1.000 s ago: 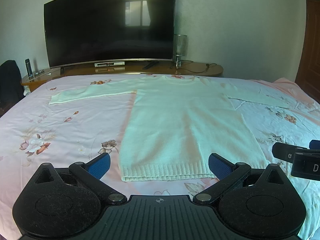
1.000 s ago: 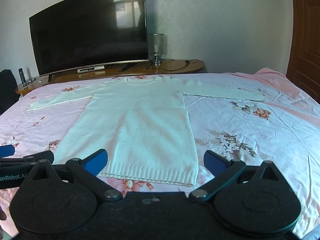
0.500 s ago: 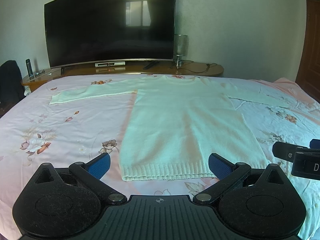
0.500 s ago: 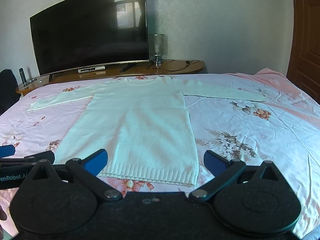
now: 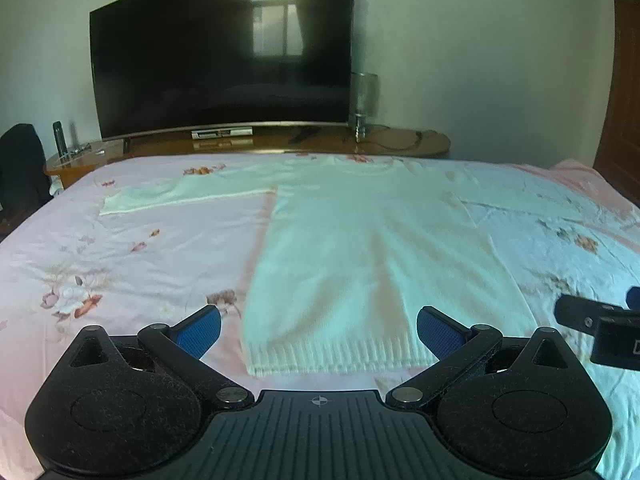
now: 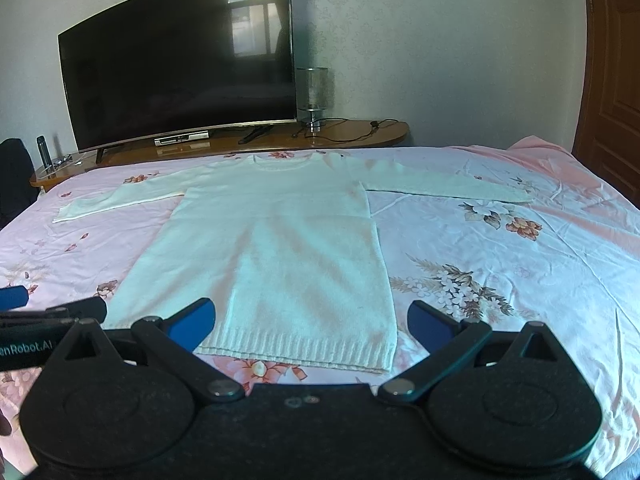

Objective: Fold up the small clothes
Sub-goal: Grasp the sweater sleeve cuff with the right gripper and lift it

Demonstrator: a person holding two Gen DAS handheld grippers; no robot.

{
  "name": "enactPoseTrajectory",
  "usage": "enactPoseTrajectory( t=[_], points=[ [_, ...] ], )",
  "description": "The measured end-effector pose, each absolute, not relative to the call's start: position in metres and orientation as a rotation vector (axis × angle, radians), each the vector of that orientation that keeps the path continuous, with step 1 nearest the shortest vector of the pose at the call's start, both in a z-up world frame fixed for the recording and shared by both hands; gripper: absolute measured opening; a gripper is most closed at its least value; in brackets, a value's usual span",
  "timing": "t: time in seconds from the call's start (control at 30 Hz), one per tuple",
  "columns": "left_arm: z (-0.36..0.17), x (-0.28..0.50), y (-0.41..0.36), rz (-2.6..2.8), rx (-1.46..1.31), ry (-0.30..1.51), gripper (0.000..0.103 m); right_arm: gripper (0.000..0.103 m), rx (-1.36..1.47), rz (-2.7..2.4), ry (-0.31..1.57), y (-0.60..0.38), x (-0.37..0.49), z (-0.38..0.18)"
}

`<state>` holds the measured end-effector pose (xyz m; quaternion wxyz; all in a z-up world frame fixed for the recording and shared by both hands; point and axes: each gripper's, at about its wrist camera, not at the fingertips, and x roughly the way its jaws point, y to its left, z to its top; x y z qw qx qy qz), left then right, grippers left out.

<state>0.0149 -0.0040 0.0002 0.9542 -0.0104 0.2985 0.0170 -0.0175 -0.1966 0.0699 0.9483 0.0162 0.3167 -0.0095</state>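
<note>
A white knitted sweater (image 5: 360, 248) lies flat on the bed (image 5: 132, 264), spread out on a pink floral sheet (image 6: 500, 264), its ribbed hem (image 6: 296, 350) toward the near edge of the bed and its neckline toward the far edge. Both sleeves are stretched out sideways, one reaching toward the bed's left side (image 6: 120, 200) and the other toward its right side (image 6: 452, 186). The left gripper (image 5: 319, 334) hovers above the near edge of the bed with its blue-padded fingers (image 5: 199, 330) spread wide apart, holding nothing; the hem's left corner shows between them, not touched. The right gripper (image 6: 312, 322) hangs just beside it, likewise with its fingers (image 6: 430, 326) wide apart and empty, the hem's right corner lying between them from its own view. Each gripper shows at the edge of the other's view. Past the far edge of the bed stands a low wooden TV stand (image 6: 352, 136) carrying a large dark curved television (image 5: 224, 52) and a small lamp (image 6: 314, 92), with a cable trailing across the wood. A dark wooden door (image 6: 614, 80) stands at the right wall.
</note>
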Motion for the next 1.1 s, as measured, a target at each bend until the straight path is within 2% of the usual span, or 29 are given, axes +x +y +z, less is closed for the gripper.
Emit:
enactPoseTrajectory(
  t=[0.57,0.67,0.87,1.0,1.1],
  points=[
    [-0.014,0.123,0.003,0.003,-0.064,0.642,0.103,0.102,0.1,-0.123,0.61,-0.259,0.057,0.06],
    [-0.019,0.144,0.01,0.027,-0.112,0.613,0.103,0.102,0.129,-0.121,0.612,-0.276,0.078,0.057],
    [-0.032,0.207,0.012,0.105,-0.006,0.581,0.103,0.1,0.177,-0.124,0.618,-0.313,0.129,0.046],
    [-0.041,0.249,0.033,0.112,-0.151,0.489,0.103,0.1,0.24,-0.19,0.579,-0.357,0.177,0.035],
    [-0.058,0.291,0.035,0.169,-0.053,0.551,0.103,0.098,0.28,-0.261,0.539,-0.394,0.213,0.025]
  ],
)
